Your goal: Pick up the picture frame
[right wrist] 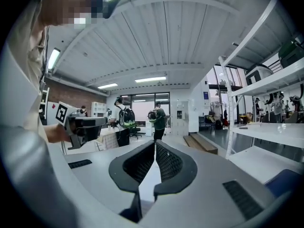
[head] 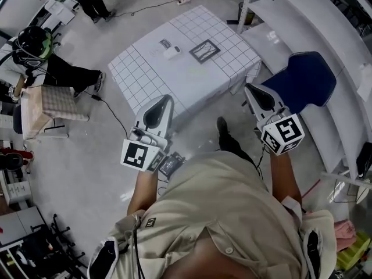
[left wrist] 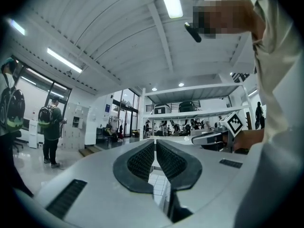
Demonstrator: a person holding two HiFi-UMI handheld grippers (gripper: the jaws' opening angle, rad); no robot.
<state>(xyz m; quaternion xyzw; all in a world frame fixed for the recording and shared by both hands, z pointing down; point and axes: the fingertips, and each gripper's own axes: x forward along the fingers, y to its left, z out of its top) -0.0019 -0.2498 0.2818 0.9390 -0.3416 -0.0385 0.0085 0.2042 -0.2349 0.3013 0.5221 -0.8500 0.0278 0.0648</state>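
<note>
**Both claws clenched and empty, frame flat on the table ahead**

At the far left of the head view stands a small wooden seat with a checked cushion (head: 51,102), on the pale floor. Right of it, the left gripper (head: 167,99) is held level in front of the person, short of the table's near edge. In the left gripper view its dark ribbed pads (left wrist: 140,162) are clenched together with nothing between them.

Ahead lies the square table covered in a white grid-patterned cloth (head: 145,74). On its far part rests a small white object (head: 172,52), and just beside that, to the right, the dark rectangular picture frame (head: 204,50) lies flat on the cloth. The frame is well apart from both grippers and touched by neither.

Further right, the right gripper (head: 248,88) is level with the table's near right corner. Its dark ribbed pads (right wrist: 138,162) meet in the right gripper view, gripping nothing. Beyond it stands a dark blue chair (head: 303,80), and white metal shelving (head: 325,22) runs along the right edge
</note>
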